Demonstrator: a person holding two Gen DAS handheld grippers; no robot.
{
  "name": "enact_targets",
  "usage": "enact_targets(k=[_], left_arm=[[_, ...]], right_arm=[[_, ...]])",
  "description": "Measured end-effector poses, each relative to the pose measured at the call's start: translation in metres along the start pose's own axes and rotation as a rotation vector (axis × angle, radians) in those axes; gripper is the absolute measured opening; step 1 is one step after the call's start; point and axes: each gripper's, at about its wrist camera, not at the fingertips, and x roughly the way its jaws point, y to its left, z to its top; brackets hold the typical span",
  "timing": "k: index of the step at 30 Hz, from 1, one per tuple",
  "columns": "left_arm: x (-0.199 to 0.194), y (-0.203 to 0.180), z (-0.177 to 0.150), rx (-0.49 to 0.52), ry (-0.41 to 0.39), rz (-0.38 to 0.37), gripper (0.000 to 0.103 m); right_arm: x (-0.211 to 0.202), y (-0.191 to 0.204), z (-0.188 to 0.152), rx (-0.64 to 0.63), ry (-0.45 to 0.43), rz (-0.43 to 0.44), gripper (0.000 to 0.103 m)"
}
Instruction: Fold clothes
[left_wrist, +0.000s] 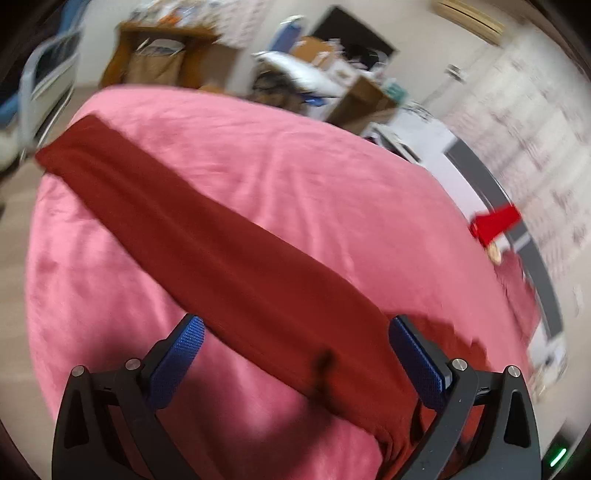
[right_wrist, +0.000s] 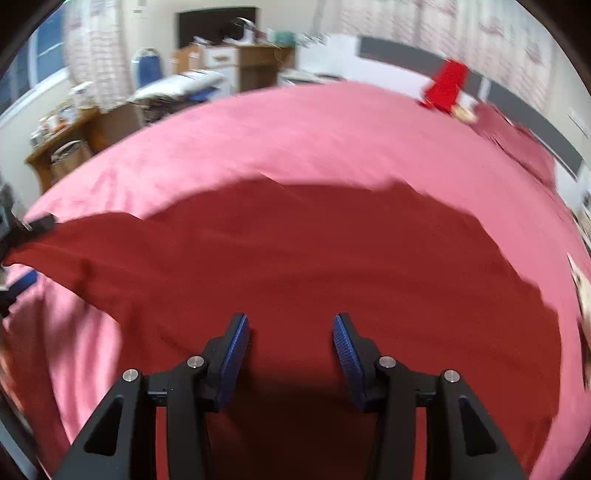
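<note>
Dark red garment (right_wrist: 332, 258) is spread on the pink bed (right_wrist: 295, 129), barely folded; left tool (left_wrist: 295, 354) and right tool (right_wrist: 291, 347) are held open, nothing gripped.

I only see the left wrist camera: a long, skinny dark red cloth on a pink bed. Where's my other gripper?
Observer: The right gripper hangs over the dark red garment with its jaws open and no fold caught between them.
Operator: Is the cloth skinny there too?
Observer: No, on that side it spreads wide across the pink bedcover.
</note>
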Motion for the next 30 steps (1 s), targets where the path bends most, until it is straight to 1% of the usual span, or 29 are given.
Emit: enact_targets(k=[2, 4, 5, 7, 9, 10, 12, 13, 14, 16, 17, 20, 22, 23, 24, 25, 26, 27, 28, 29, 30], left_arm=[[-0.009, 0.03, 0.025, -0.135, -0.024, 0.024, 0.101], [-0.024, 0.064, 0.05, -0.236, -0.076, 0.074, 0.101], [-0.032, 0.084, 0.063, -0.279, -0.104, 0.096, 0.101], [-0.045, 0.127, 0.087, -0.355, -0.14, 0.135, 0.101], [-0.048, 0.164, 0.102, -0.431, -0.129, 0.164, 0.101], [-0.047, 0.186, 0.106, -0.482, -0.119, 0.159, 0.101], [-0.045, 0.223, 0.108, -0.59, -0.107, 0.122, 0.101], [-0.042, 0.239, 0.107, -0.64, -0.103, 0.09, 0.101], [-0.04, 0.249, 0.106, -0.668, -0.102, 0.052, 0.101], [-0.035, 0.257, 0.107, -0.681, -0.107, -0.035, 0.101], [-0.032, 0.256, 0.109, -0.667, -0.1, -0.065, 0.101], [-0.022, 0.241, 0.116, -0.577, -0.073, -0.133, 0.101], [-0.017, 0.238, 0.118, -0.571, -0.069, -0.165, 0.1], [-0.014, 0.237, 0.12, -0.579, -0.064, -0.177, 0.096], [-0.011, 0.237, 0.121, -0.586, -0.058, -0.189, 0.079], [-0.008, 0.237, 0.122, -0.598, -0.048, -0.195, 0.066], [-0.005, 0.237, 0.123, -0.603, -0.038, -0.196, 0.048], [-0.003, 0.237, 0.123, -0.599, -0.033, -0.198, 0.044], [-0.002, 0.237, 0.124, -0.595, -0.027, -0.199, 0.044], [-0.001, 0.237, 0.124, -0.589, -0.025, -0.202, 0.039], [-0.003, 0.238, 0.124, -0.585, -0.031, -0.203, 0.031]], right_arm=[[0.001, -0.021, -0.011, 0.019, 0.051, -0.008, 0.05], [0.003, -0.032, -0.021, 0.034, 0.098, 0.025, 0.051], [0.001, -0.036, -0.024, 0.045, 0.083, 0.052, 0.052], [0.005, -0.037, -0.024, 0.051, 0.079, 0.075, 0.054], [0.009, -0.033, -0.021, 0.048, 0.08, 0.067, 0.055], [0.009, -0.031, -0.021, 0.046, 0.082, 0.056, 0.055], [0.01, -0.028, -0.023, 0.044, 0.081, 0.038, 0.056], [0.01, -0.027, -0.024, 0.042, 0.077, 0.034, 0.056], [0.01, -0.025, -0.024, 0.042, 0.073, 0.031, 0.057], [0.011, -0.025, -0.025, 0.046, 0.066, 0.035, 0.057], [0.012, -0.024, -0.025, 0.047, 0.063, 0.036, 0.057], [0.013, -0.022, -0.024, 0.044, 0.066, 0.033, 0.058], [0.014, -0.021, -0.023, 0.044, 0.068, 0.031, 0.058], [0.014, -0.02, -0.023, 0.044, 0.066, 0.03, 0.058], [0.015, -0.019, -0.024, 0.042, 0.063, 0.029, 0.058], [0.015, -0.019, -0.024, 0.039, 0.059, 0.029, 0.058], [0.016, -0.018, -0.025, 0.035, 0.054, 0.029, 0.058], [0.016, -0.017, -0.025, 0.031, 0.048, 0.03, 0.058], [0.016, -0.016, -0.026, 0.028, 0.043, 0.03, 0.058], [0.016, -0.016, -0.026, 0.026, 0.038, 0.032, 0.058], [0.017, -0.016, -0.027, 0.024, 0.033, 0.034, 0.058]])
